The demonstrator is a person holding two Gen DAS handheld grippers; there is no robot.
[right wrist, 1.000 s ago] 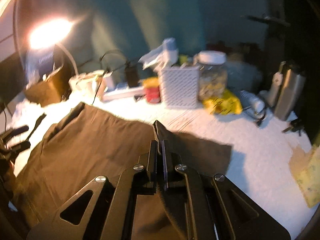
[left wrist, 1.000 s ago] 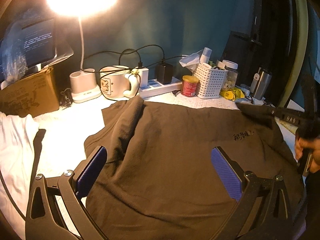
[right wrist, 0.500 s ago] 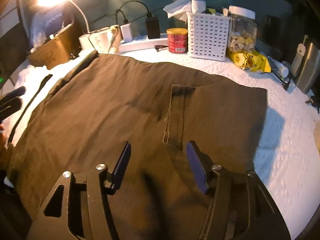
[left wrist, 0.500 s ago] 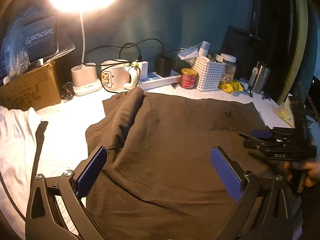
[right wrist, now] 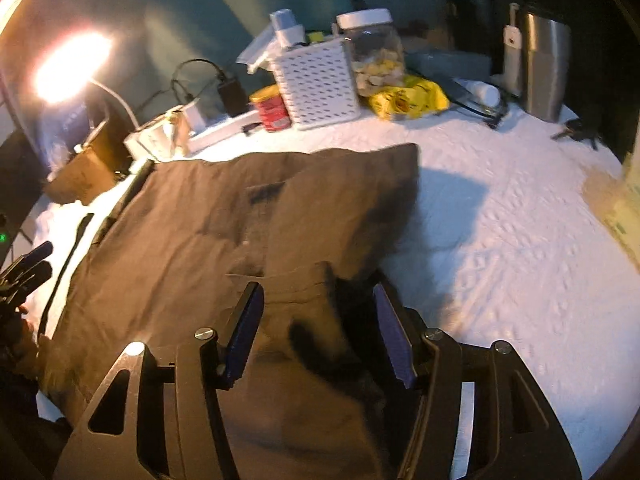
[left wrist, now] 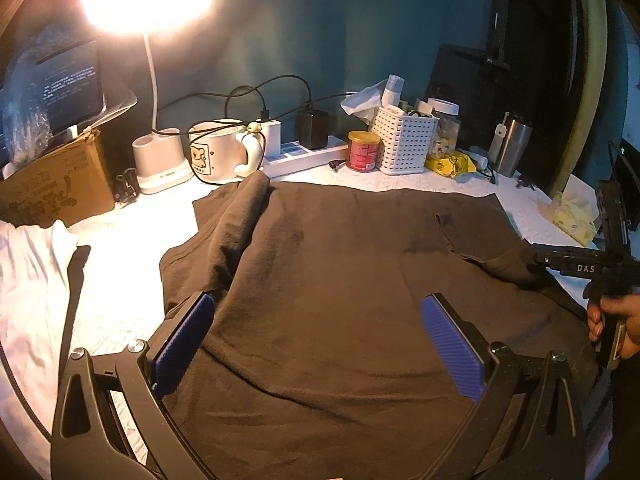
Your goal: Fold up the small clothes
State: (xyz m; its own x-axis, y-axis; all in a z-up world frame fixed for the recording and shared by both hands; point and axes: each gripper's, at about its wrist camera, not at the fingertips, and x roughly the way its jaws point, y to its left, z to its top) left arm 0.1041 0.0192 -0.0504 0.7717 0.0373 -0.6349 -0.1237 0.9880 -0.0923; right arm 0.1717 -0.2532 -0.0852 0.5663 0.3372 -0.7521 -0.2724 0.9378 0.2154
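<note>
A: Brown garment (left wrist: 340, 280) spread flat on white-covered bench (right wrist: 520, 240), far edge just short of power strip (left wrist: 304, 156) and mug (left wrist: 216, 152). Right sleeve lying turned in over body, hem visible in right wrist view.

B: Left tool (left wrist: 320, 340)?

A: Wide apart, blue pads clear of cloth, nothing held. Hovering above near-left part of garment.

B: Right tool (right wrist: 316, 344)?

A: Parted as well, straddling a raised ridge of fabric at garment's right edge. No pinch seen; some blur there.

B: Judged step?

A: Side fold, probably half done on right. Left side bunched into a ridge (left wrist: 240, 224) running towards mug, not yet tidied.

B: Notes for doing it well?

A: Best closed low on ridge, both layers caught, not top layer alone. Lifted only enough to clear body, then carried inward parallel to long edge. Left tool suited to pressing centre down against drag. Bunched left side flattened before mirroring fold. White cloth (left wrist: 32, 280) lying near, at left; kept out of grip.
</note>
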